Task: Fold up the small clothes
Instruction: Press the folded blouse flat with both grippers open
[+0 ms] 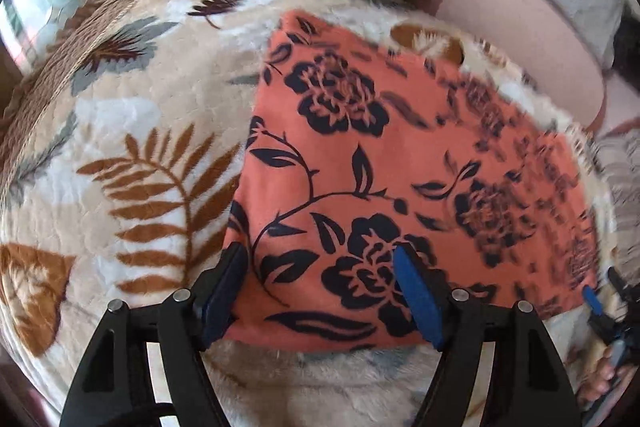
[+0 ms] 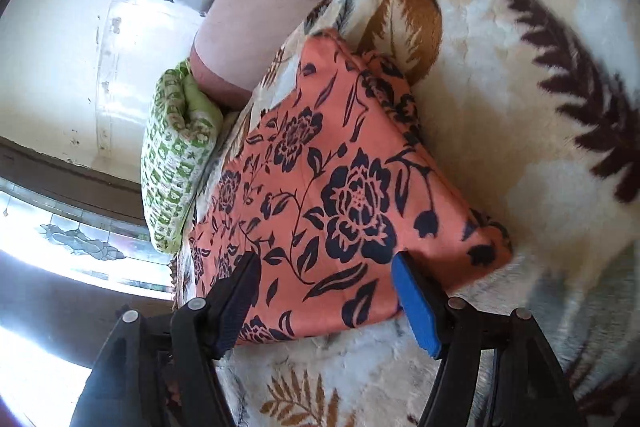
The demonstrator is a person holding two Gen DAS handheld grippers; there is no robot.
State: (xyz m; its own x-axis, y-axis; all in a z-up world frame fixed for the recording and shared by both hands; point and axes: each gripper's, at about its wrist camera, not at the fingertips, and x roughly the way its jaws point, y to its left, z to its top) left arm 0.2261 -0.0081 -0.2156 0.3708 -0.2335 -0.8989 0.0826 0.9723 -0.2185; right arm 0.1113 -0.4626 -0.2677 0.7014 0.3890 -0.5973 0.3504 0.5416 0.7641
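fuzzy leaf-print blanket on the bed | coral floral cloth lying flat on it, looking thin, floppy | I'm hovering left gripper and right gripper spread, gripping nothing | I'm eyeing near corners

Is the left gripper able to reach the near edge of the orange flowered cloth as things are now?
Probably yes. The left gripper is open, right above the near edge of the orange flowered cloth, which lies flat on the leaf-print blanket. Nothing lies between them.
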